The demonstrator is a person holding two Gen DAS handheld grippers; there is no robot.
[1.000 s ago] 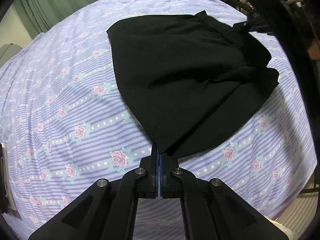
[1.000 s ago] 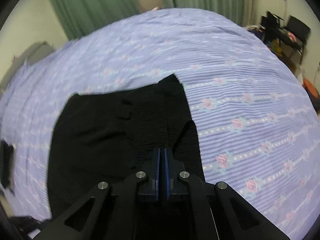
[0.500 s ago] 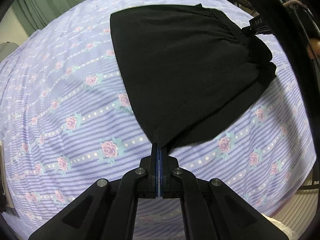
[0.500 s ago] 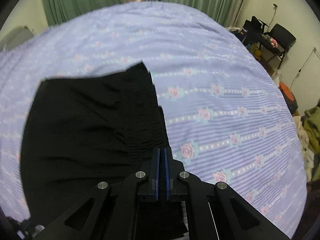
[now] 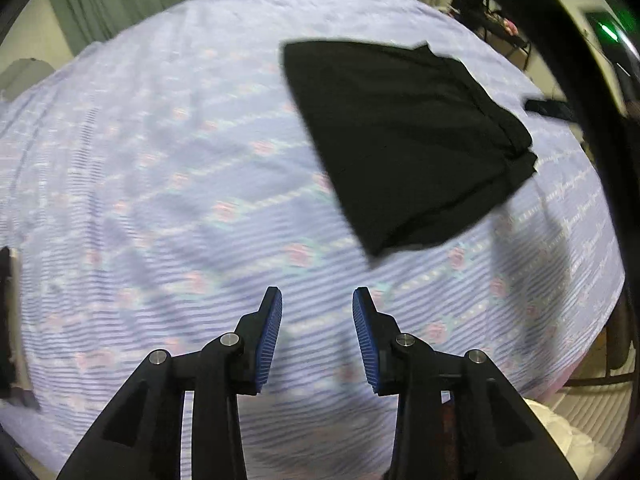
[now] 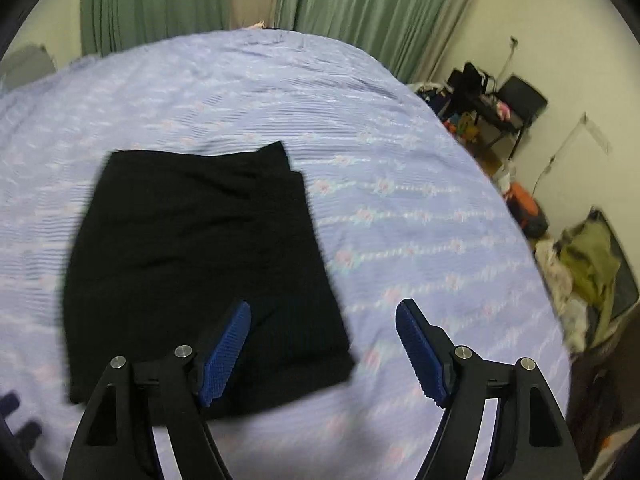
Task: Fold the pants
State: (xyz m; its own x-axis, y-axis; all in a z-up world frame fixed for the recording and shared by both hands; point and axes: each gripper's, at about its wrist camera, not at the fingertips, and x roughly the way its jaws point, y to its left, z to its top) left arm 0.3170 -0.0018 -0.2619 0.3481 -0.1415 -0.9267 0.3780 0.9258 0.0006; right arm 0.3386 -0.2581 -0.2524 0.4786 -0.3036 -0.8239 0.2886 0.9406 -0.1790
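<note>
Bed (image 6: 400,128) fills the room's middle; lilac striped cover with rose bands, faintly ribbed; green curtains (image 6: 360,4) behind. Black pants (image 6: 200,248) lie on it, folded to a squarish, soft matte packet, layered edges stepped at one side. Both tools hang above, apart from the cloth; left tool (image 5: 317,332) opening, nothing between its ridged blue pads (image 5: 268,344); right tool (image 6: 324,354) opening wide, likewise empty. Judged: fold just released; next calls for checking squareness, perhaps one more halving, pinching the thick edge.
</note>
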